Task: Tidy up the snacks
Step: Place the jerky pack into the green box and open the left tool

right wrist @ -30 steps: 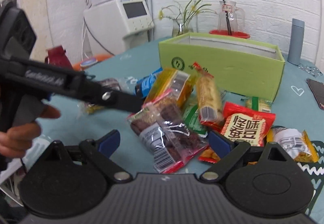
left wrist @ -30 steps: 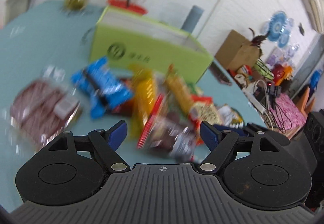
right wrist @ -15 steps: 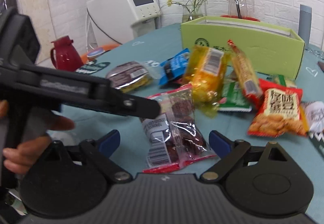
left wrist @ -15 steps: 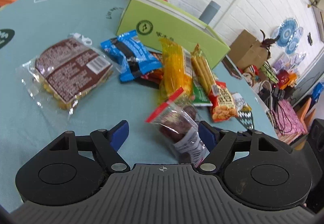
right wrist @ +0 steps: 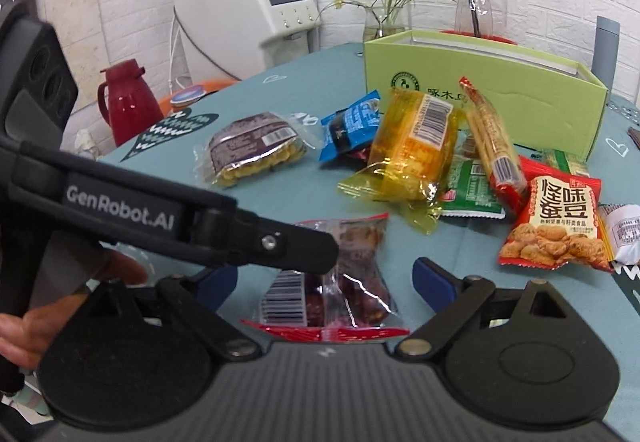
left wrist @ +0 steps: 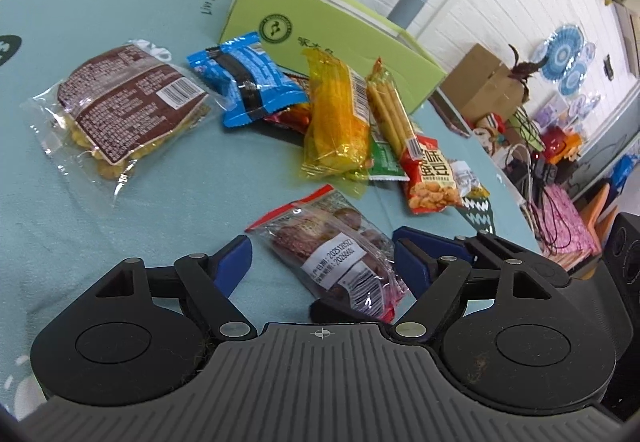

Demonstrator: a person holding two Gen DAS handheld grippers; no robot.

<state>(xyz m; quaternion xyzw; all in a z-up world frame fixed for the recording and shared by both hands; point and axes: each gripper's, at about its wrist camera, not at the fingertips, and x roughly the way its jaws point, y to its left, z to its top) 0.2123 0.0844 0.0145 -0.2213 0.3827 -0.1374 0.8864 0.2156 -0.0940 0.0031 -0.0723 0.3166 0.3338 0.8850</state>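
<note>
Several snack packets lie on the teal table in front of an open green box (left wrist: 320, 38) (right wrist: 480, 82). Nearest is a clear red-edged packet of dates (left wrist: 332, 254) (right wrist: 344, 282). My left gripper (left wrist: 320, 262) is open with its blue fingers on either side of this packet, just above it. My right gripper (right wrist: 324, 282) is open too, with the same packet between its fingers; the left gripper's arm (right wrist: 180, 226) crosses over the packet. Further off lie a brown biscuit packet (left wrist: 124, 106), a blue packet (left wrist: 248, 78), a yellow packet (left wrist: 336, 118) and a red bean packet (left wrist: 430, 178).
A glass vase (right wrist: 384, 18), a jug (right wrist: 476, 10) and a grey bottle (right wrist: 606, 50) stand behind the box. A red thermos (right wrist: 122, 102) and a white appliance (right wrist: 248, 10) are at the left. Clutter and cardboard boxes (left wrist: 484, 82) lie beyond the table's right edge.
Both grippers have moved down and in toward the date packet, which now lies between both pairs of fingers. The left gripper's view has steadied after a fast swing.
</note>
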